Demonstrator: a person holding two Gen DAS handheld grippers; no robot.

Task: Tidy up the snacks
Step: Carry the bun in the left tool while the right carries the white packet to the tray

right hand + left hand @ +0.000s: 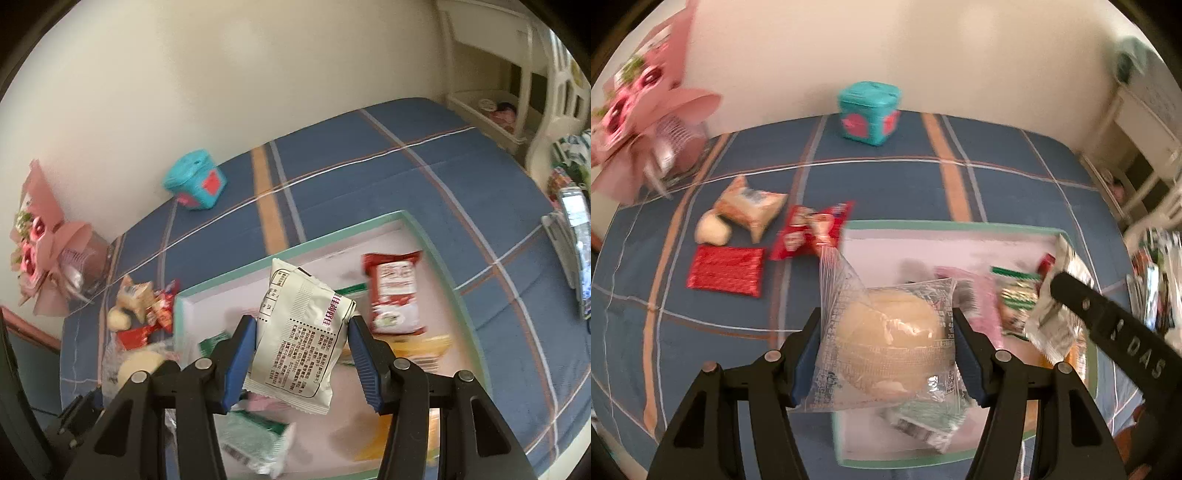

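Left wrist view:
Left gripper [886,354]: clamped on a clear-wrapped bun [886,328], above the tray [945,224].
Loose snacks [753,210]: on the blanket [1004,177] at ten o'clock.

Right wrist view:
Right gripper [301,354]: clamped on a white packet [299,339] over the tray [295,251].
Red packet [393,291]: in the tray, at one o'clock.

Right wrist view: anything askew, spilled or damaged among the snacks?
Nothing looks spilled or torn. The right gripper holds a white packet tilted over the tray, and snacks inside lie jumbled; the green packet overlaps others. Blur hides finer damage.
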